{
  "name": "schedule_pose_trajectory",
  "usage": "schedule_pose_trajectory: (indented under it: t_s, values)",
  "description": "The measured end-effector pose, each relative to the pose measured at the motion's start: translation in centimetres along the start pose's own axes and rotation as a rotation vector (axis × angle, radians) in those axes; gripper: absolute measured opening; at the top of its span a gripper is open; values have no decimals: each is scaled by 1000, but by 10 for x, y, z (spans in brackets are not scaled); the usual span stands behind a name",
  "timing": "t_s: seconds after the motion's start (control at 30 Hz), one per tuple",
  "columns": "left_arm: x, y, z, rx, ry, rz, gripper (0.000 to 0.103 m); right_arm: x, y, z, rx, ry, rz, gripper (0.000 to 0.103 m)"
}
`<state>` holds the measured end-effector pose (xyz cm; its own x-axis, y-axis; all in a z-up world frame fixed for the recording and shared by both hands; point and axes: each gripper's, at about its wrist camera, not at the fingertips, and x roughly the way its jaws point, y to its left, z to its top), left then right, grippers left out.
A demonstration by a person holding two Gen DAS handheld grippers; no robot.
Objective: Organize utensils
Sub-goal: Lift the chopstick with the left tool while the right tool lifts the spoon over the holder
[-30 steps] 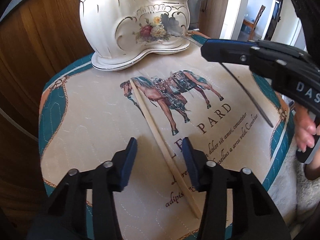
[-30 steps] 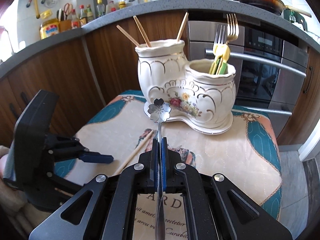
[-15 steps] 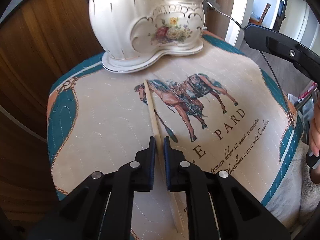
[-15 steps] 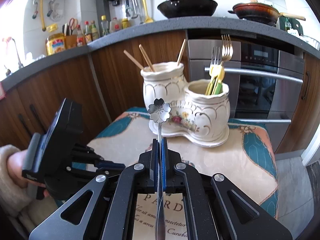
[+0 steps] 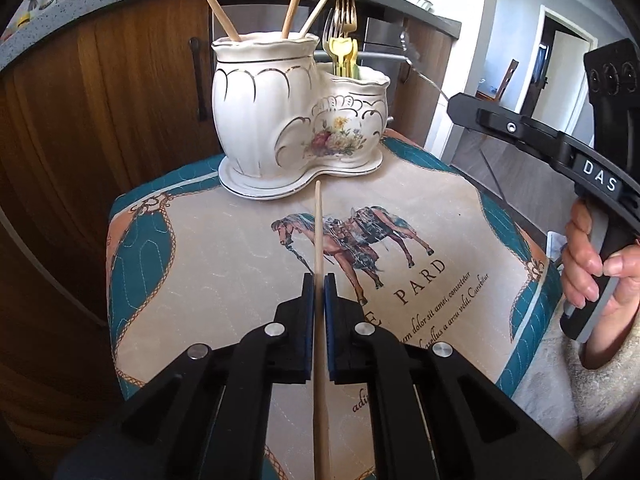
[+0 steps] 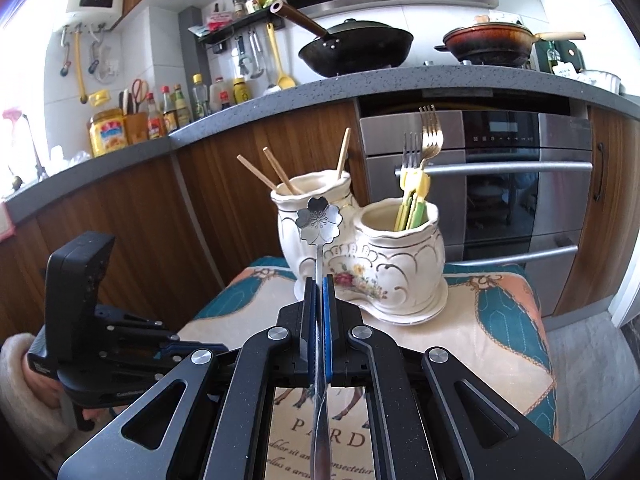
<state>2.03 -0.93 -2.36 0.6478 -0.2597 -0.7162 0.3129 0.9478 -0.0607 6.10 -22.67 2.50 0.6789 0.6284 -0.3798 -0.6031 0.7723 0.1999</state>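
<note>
Left wrist view: the left claw (image 5: pixel 319 280) is clamping a wooden chopstick (image 5: pixel 318 236) between its blue pads (image 5: pixel 308 312). The stick is running straight forward between the jaws, with its tip pointing toward the base of the holder (image 5: pixel 296 120) and its rear end passing back under the camera. The part ahead of the pads is standing clear of the mat (image 5: pixel 200 264).

The holder, a white double ceramic pot with gold trim and a flower motif, is sitting at the far edge of the mat. Its taller compartment is carrying three chopsticks (image 5: pixel 294 4); its lower compartment is carrying forks (image 5: pixel 344 12) and yellow-green handles (image 5: pixel 342 56).

At the right of this view a hand (image 5: pixel 596 268) is gripping the handle of the right claw (image 5: pixel 460 106), which is reaching in from the side toward the holder.

Right wrist view: the right claw (image 6: pixel 319 284) is pinching the stem of a spoon (image 6: pixel 319 222) whose flower-shaped end is standing up ahead of the jaws, in front of the taller compartment as seen from here. The mat, printed with a horse and lettering, is lying under both claws. The left claw body (image 6: pixel 100 320) is showing at lower left. Behind the holder, an oven (image 6: pixel 500 184) is standing under a grey counter bearing a wok (image 6: pixel 360 46) and a pan (image 6: pixel 492 40).
</note>
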Motion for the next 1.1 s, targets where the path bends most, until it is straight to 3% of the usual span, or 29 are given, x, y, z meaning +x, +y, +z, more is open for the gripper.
schedule_pose_trajectory:
  t_s: [0.17,0.23,0.47,0.53,0.6,0.67,0.77,0.87,1.1]
  values:
    - [29,4,-8,18,111,1,5,6,3,-2,-10,10,-10,4]
    - [38,2,-9,54,195,7,5,8,4,-2,-11,18,-8,4]
    - [52,-3,6,144,367,32,7,9,0,-3,-1,27,-6,4]
    - [57,-5,10,175,415,43,11,9,-1,-2,3,28,0,4]
    - [59,-8,14,215,451,73,25,8,-1,-3,1,26,0,4]
    - [62,-14,15,269,483,87,26,5,-2,-2,2,22,4,4]
    - [64,-17,17,295,508,85,24,3,-4,-2,7,14,5,4]
    - [67,-18,18,273,519,29,7,0,-4,-1,13,3,7,4]
    - [60,-7,20,189,442,-29,6,-8,-3,2,23,-40,3,4]
